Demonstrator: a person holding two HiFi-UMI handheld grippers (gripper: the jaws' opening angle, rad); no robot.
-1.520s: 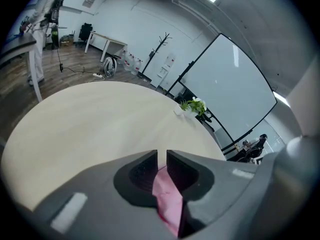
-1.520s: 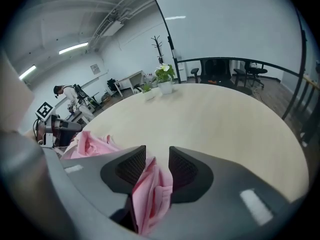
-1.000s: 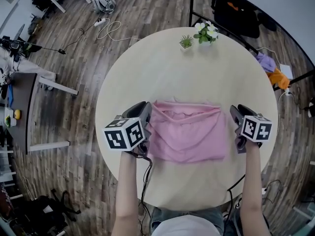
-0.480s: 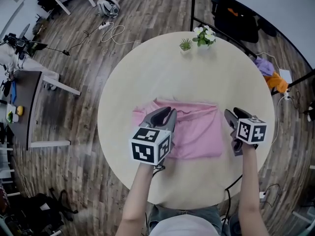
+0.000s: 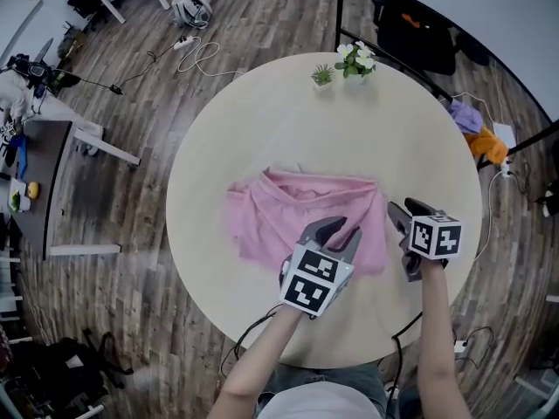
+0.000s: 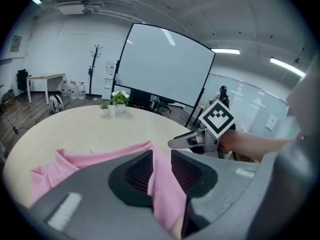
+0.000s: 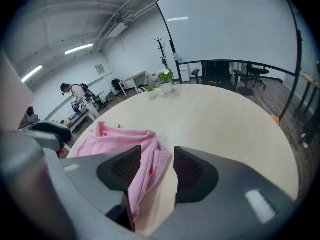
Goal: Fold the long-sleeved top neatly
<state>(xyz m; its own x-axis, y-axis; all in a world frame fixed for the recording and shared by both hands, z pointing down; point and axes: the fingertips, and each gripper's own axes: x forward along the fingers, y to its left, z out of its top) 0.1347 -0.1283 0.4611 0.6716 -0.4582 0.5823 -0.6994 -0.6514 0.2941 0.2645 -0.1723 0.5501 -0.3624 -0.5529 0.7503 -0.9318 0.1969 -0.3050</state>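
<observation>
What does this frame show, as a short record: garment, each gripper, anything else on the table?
garment: pink top, partly folded, rumpled, on round table
left gripper: fingers shut on a fold of the top
right gripper: fingers have just been opening; the top's edge lies between them, not pinched
other: potted plants at table's far edge

The left gripper [image 5: 341,231] has swung from the left edge of the pink top [image 5: 275,215] across to its near right side, dragging clamped cloth along. The right gripper [image 5: 407,209] has just been opening its jaws, with cloth lying loose between them.
</observation>
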